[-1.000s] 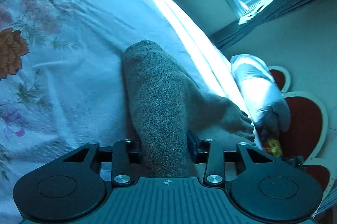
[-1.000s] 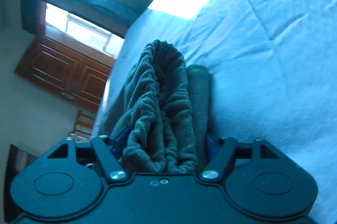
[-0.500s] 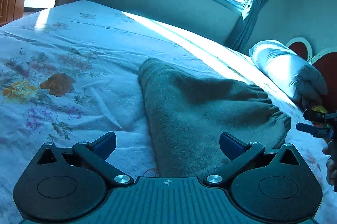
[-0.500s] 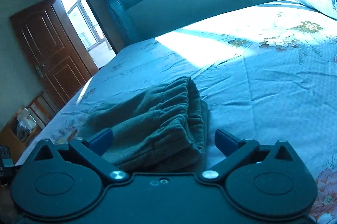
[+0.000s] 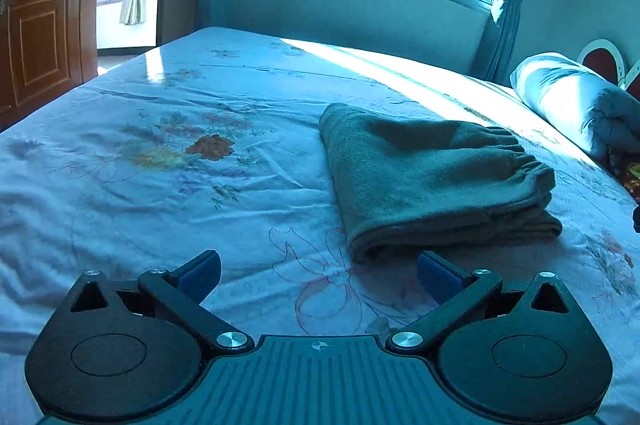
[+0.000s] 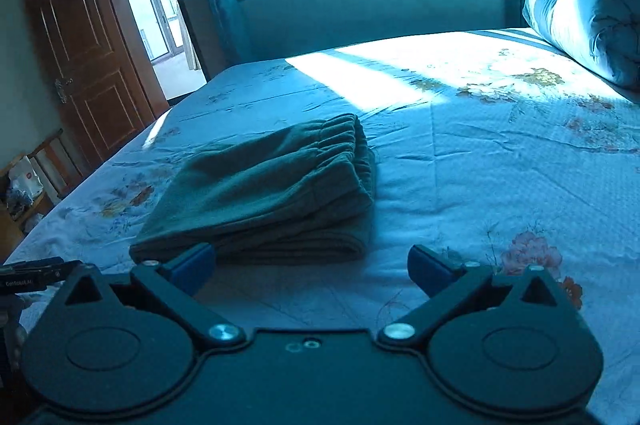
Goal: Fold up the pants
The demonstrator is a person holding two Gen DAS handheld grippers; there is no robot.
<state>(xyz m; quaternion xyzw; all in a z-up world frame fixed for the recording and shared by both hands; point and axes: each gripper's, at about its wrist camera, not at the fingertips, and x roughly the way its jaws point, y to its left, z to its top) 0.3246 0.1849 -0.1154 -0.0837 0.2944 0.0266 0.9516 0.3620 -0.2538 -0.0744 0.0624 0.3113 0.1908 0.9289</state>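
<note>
**Operator:** While both tools hang clear of the bed, I read it like this: the left gripper [image 5: 318,271] has its jaws spread as wide as they go with nothing between them, and the right gripper [image 6: 312,267] is the same, wide and empty. Both have just been opening; the cloth is no longer in either.

**Second:** Where are the pants?

**Operator:** The pants [image 5: 432,177] lie folded on the floral bedsheet [image 5: 168,145], a compact stack just beyond my fingertips, well short of the pillow [image 5: 576,101] by the headboard.

**Second:** Which way do they run?

**Operator:** From the left wrist view, the long axis runs across the bed, folded end toward the door side and the gathered elastic waistband [image 6: 340,131] toward the pillow. The layered fold edges face me.

**Second:** What could spoil it?

**Operator:** I judge the job close to finished, so the risk is my own hands. In the right wrist view, the right tool's left pad [image 6: 192,263] sits very near the stack's near corner; a careless sweep could catch it and drag the top layer open. The thick fleece may also spring back, since the upper layers look puffed rather than flat.
</note>
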